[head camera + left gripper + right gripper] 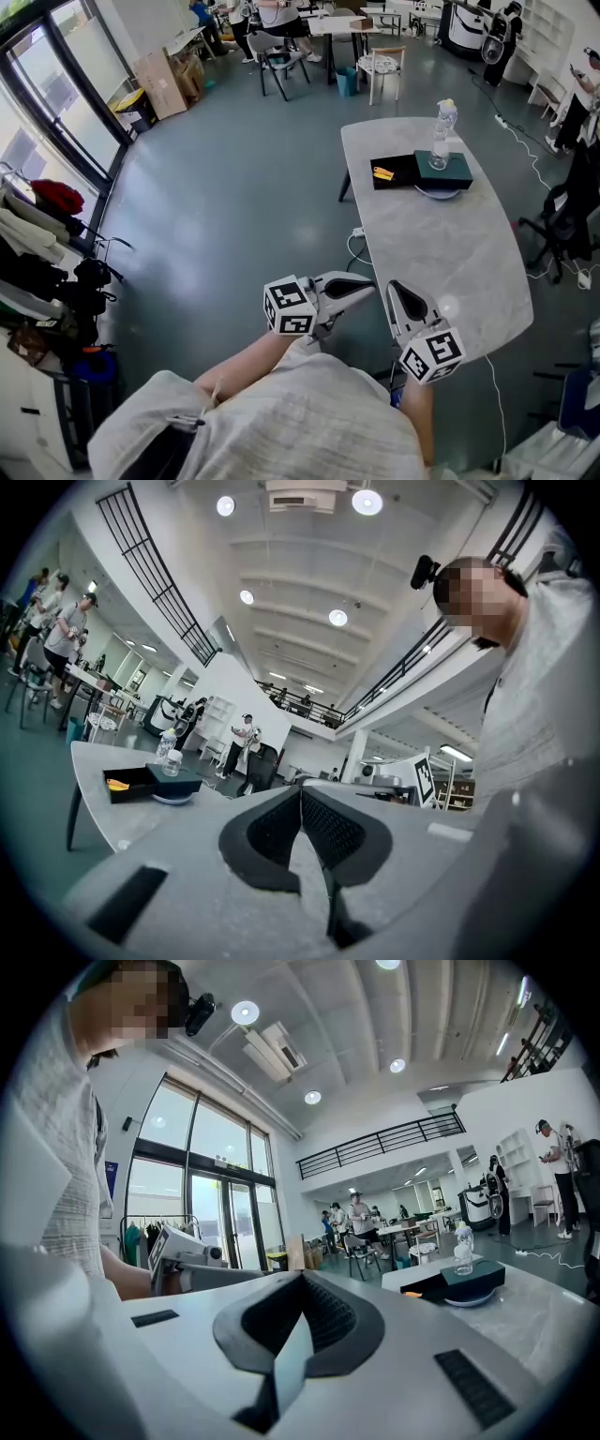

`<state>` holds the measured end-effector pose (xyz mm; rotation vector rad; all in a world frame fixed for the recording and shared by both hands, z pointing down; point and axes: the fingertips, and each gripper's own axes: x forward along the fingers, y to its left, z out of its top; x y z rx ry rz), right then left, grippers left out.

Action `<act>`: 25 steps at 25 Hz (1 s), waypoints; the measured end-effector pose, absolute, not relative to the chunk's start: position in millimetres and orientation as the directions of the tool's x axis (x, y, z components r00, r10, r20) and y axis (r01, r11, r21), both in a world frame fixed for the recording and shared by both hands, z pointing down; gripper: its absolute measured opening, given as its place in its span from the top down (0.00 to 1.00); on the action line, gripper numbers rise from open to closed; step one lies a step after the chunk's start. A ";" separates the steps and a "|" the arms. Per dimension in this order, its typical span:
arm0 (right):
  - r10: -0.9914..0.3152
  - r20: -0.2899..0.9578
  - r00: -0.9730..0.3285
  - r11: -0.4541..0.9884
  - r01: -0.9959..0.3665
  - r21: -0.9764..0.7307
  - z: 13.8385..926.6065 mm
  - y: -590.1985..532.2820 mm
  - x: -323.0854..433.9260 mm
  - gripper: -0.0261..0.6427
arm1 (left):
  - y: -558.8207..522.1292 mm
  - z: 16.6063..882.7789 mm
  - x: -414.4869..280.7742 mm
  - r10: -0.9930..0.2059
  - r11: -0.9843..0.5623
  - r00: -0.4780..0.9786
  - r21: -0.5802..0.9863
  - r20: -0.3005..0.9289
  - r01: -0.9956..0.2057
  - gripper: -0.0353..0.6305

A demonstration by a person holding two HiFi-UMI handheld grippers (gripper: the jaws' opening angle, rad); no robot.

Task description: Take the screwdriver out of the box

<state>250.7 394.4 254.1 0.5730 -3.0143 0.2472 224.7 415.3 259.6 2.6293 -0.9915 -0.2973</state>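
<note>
Left tongs (pixel 366 287): shut tight on nothing, just off the near-left edge of the bench (pixel 441 253), tips aimed sideways.
Right tongs (pixel 395 290): also pinched closed and empty, at the bench's near end, tips aimed up the bench.
Screwdriver (pixel 382 172): orange-yellow, lying in the open black box (pixel 401 165) at the far end, well apart from both tongs; its long axis runs roughly crosswise to my reach.
Nearer hand: the right, I judge.
</note>
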 end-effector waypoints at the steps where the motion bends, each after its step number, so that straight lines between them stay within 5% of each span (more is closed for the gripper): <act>1: -0.353 0.085 -0.932 0.921 -0.363 -0.144 253.2 391.4 245.3 0.95 | 410.8 259.6 219.8 -0.670 -0.711 0.738 0.361 -0.085 -0.604 0.92; 25: -0.416 0.097 -0.904 0.886 -0.427 -0.179 266.5 210.8 22.2 0.94 | 216.8 291.3 7.7 -0.566 -0.772 0.821 0.400 -0.077 -0.495 0.92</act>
